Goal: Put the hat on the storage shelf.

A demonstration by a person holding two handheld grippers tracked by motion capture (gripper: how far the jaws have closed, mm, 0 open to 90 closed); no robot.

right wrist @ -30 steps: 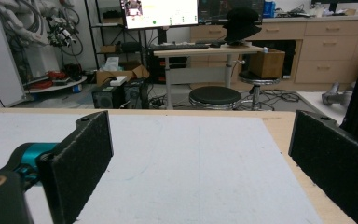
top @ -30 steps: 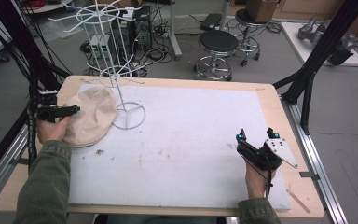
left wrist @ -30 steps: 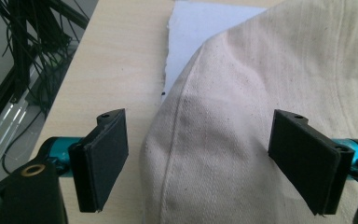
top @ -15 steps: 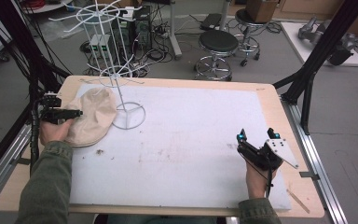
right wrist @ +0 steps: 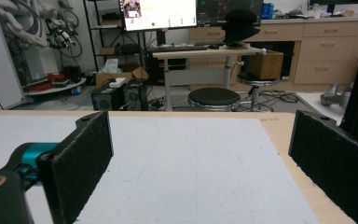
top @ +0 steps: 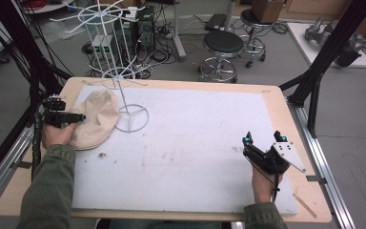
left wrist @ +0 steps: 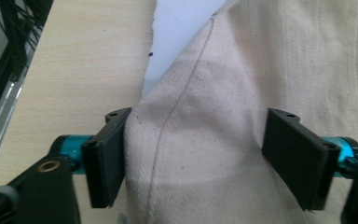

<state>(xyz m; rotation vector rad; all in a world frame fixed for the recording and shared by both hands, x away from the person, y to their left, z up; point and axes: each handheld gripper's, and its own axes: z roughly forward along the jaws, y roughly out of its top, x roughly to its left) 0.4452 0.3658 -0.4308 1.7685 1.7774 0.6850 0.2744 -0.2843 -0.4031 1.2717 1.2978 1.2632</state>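
A beige cloth cap (top: 97, 119) lies on the white mat (top: 195, 143) at the table's left, beside the base of a white wire stand (top: 131, 118). My left gripper (top: 78, 117) lies level over the cap's left side. In the left gripper view its jaws (left wrist: 198, 154) straddle a raised fold of the cap (left wrist: 205, 121); they have just been closing, the left pad (left wrist: 105, 163) touches the cloth, and the fold is not squeezed. My right gripper (top: 262, 137) rests on the mat at the right, open (right wrist: 200, 154) with nothing between its pads.
The wire stand's tall pole and arms (top: 116, 57) rise just right of the cap. Bare wooden table edge (left wrist: 74, 70) runs left of the mat. Black frame posts (top: 314, 71) flank the table. A stool (top: 224, 45) stands on the floor beyond the far edge.
The left hand has shifted slightly at the cap's left edge, staying over the cloth. The right hand and gripper have not moved.
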